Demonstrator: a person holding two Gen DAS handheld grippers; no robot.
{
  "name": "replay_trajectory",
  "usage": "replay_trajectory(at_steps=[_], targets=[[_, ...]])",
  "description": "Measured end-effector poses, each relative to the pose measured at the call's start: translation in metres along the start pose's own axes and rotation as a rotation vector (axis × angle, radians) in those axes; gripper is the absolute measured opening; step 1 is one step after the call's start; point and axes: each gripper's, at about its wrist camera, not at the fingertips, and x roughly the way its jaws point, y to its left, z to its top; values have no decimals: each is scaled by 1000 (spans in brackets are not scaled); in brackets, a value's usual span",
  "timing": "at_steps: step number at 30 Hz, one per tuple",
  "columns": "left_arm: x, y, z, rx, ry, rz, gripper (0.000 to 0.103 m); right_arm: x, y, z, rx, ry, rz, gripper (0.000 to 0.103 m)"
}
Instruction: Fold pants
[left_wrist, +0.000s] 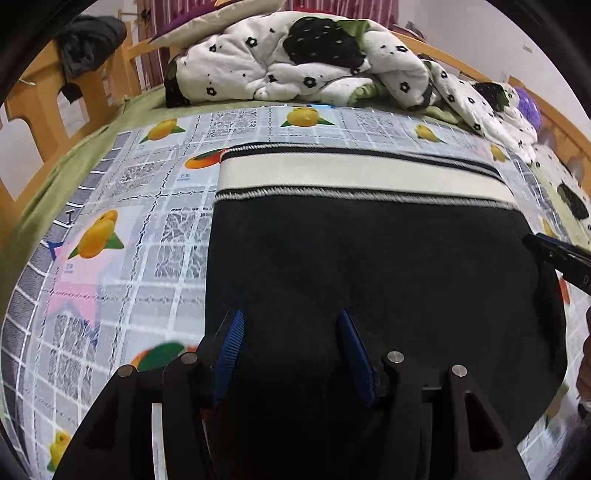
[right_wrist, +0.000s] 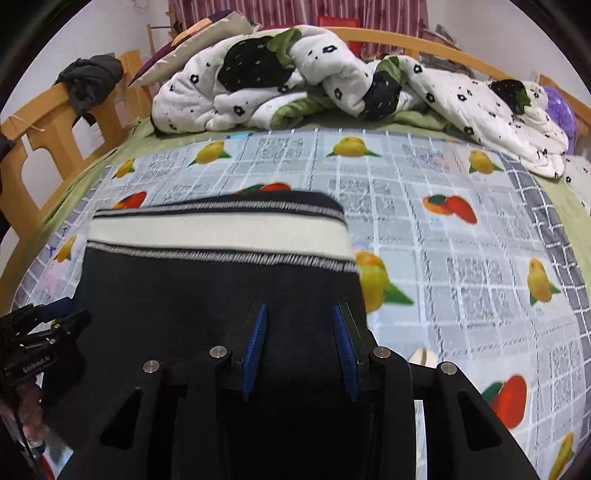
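Black pants (left_wrist: 369, 266) with a cream and striped waistband (left_wrist: 362, 170) lie flat on a fruit-print cloth (left_wrist: 122, 236) on the bed. My left gripper (left_wrist: 291, 321) is open, its blue-padded fingers over the near left part of the pants. My right gripper (right_wrist: 301, 314) is open over the near right part of the pants (right_wrist: 207, 291), near their right edge. Each gripper shows at the edge of the other's view: the right one (left_wrist: 554, 254) and the left one (right_wrist: 40, 332). The pants' near end is hidden under the grippers.
A crumpled white quilt with black flowers (right_wrist: 332, 85) lies at the far side of the bed. A wooden bed frame (right_wrist: 48, 133) with dark clothes hung on it stands at the left. A purple plush (right_wrist: 561, 107) is at the far right.
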Motion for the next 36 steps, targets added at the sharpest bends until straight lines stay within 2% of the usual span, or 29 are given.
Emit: replay_trajectory(at_steps=[4,7,12,16,19,22,24,27,29,32,36], targets=[[-11,2,-12,-27,15,-24,52,-12,9,-16,-72,4,-12,37],[-17,6,-23,-59,60,-68,59,-19,8,-26,-74,-4,-14,37],[-31,-4,-36,4,37,-39,60,-30,4,-39,-25,7,-10,37],[-39,6,-42,-58,36,-75,62,-41,5,-52,15,43,-22,37],[-45,15,-47,-123,68,-107,62,-50,6,-64,36,67,-25,37],[-57,20,-55,-156,82,-105,62,-67,6,-76,45,45,-76,37],[-68,17,-62,-159,75,-104,62,-80,5,-81,60,26,-76,37],[-88,10,-70,-133,46,-109,62,-105,6,-87,66,-12,-77,38],[-106,2,-73,-96,5,-69,63,-121,10,-87,54,-42,-87,42],[-131,-9,-75,-47,-66,-17,72,-143,19,-87,23,-81,-97,46],[-161,-15,-82,-54,-136,-6,82,-166,24,-94,17,-107,-114,47]])
